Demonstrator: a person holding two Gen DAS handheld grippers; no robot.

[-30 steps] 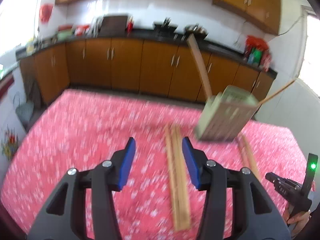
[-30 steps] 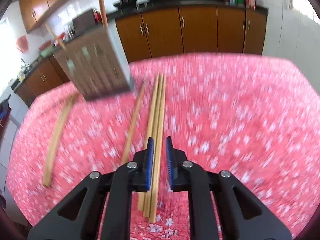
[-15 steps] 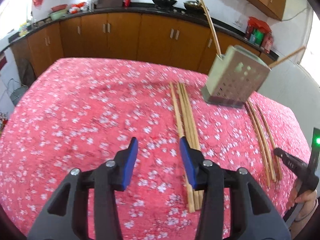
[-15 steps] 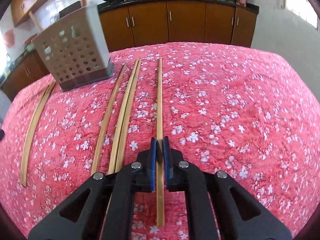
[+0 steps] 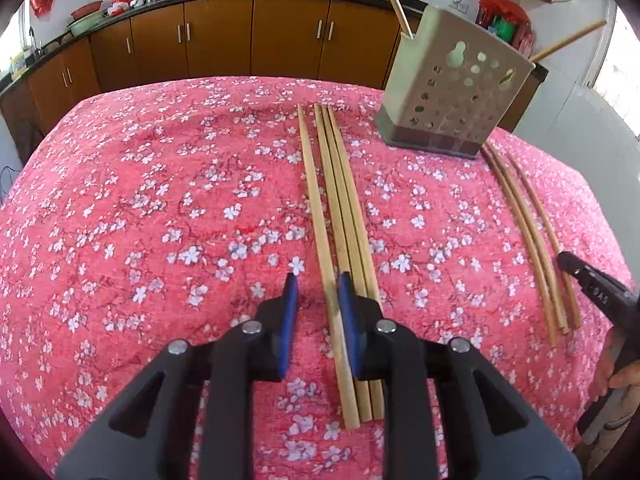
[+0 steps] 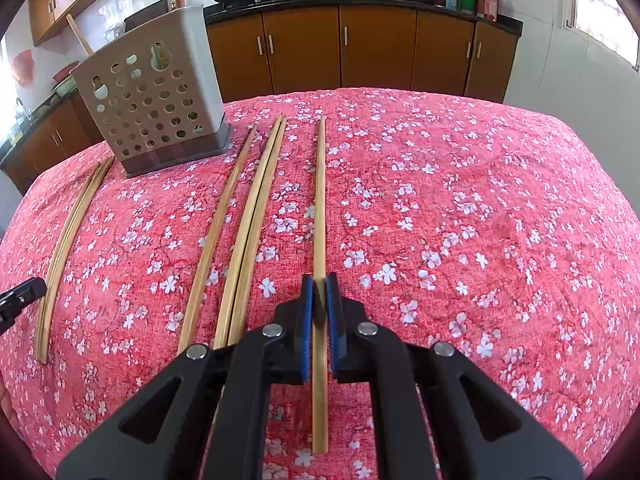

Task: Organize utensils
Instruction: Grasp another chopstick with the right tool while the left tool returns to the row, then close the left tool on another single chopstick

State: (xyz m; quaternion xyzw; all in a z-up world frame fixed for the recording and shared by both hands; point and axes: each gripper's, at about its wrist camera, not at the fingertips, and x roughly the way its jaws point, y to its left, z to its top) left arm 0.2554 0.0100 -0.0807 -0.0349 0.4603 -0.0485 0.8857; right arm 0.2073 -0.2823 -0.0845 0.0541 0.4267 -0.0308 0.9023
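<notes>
1. We see the right tongs (image 6: 319, 284) clenched on a single chopstick (image 6: 320, 200), whose long axis runs toward twelve o'clock.
2. The left tongs (image 5: 318, 280) have just been closing, still released around the leftmost chopstick (image 5: 316, 204).
3. The perforated holder (image 6: 156, 96) stands at eleven o'clock on the counter (image 6: 480, 220).

Pink white-blossom tablecloth (image 5: 160, 208); tan chopsticks (image 5: 340, 208); beige perforated holder (image 5: 452, 92); brown cabinets (image 5: 216, 40)

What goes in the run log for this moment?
left gripper: closing around leftmost chopstick, not yet clamped | right gripper: shut on single chopstick | holder: upright on tablecloth
</notes>
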